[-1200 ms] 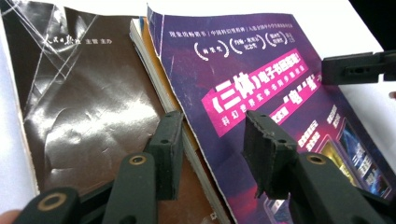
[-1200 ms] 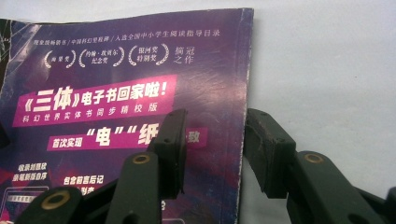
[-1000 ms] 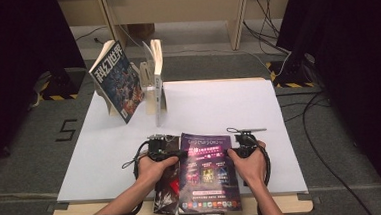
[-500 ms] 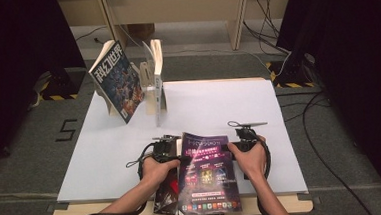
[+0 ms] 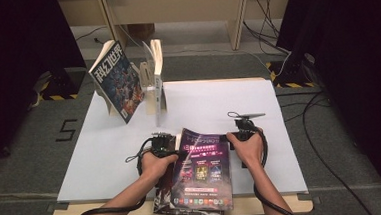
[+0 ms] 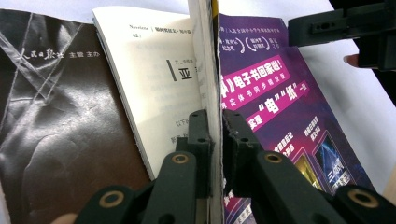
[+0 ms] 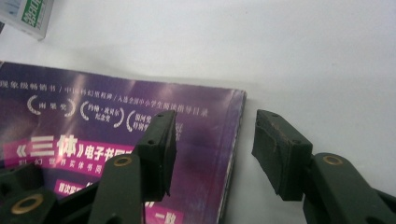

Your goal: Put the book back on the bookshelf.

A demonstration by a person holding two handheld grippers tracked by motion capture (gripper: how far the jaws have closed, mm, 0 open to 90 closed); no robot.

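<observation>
At the worktop's (image 5: 258, 108) near edge lies the purple magazine (image 5: 202, 172), its cover pinched by the left hand-held gripper (image 6: 217, 123), which has just been closing on it. Right hand-held gripper (image 7: 212, 140) has just been opening, astride the magazine's edge, holding nothing. Lifting it toward the stand (image 5: 149, 85) seems next.
</observation>
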